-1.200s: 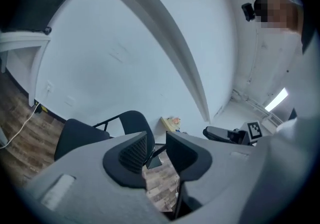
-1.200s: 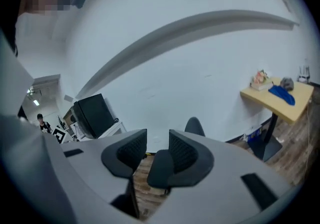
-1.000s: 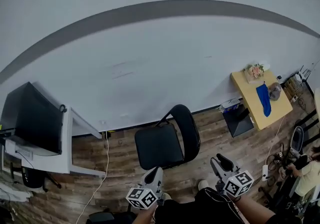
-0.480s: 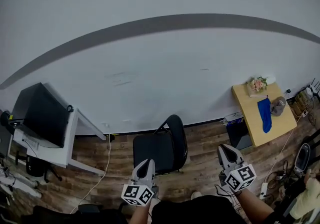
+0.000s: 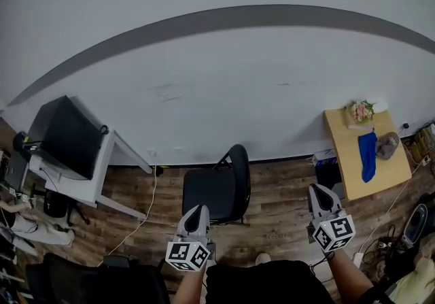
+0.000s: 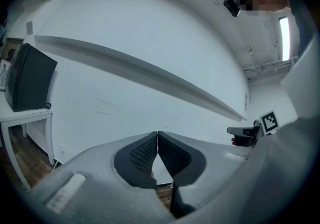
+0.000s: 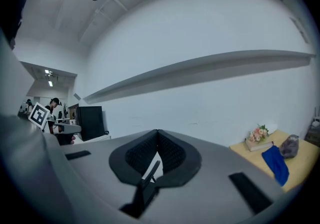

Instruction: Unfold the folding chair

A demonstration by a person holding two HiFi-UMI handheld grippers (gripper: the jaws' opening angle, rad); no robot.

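Just beyond your left hand-held gripper [image 5: 197, 210], left of your right hand-held gripper [image 5: 317, 192], stands the chair [image 5: 216, 190]; both are clenched empty, the right's jaws just closed.

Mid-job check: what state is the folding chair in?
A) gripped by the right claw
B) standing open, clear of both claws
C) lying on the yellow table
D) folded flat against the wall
B: the folding chair stands open with its seat level, while the left claw is shut and the right claw has just closed on nothing, both short of it.
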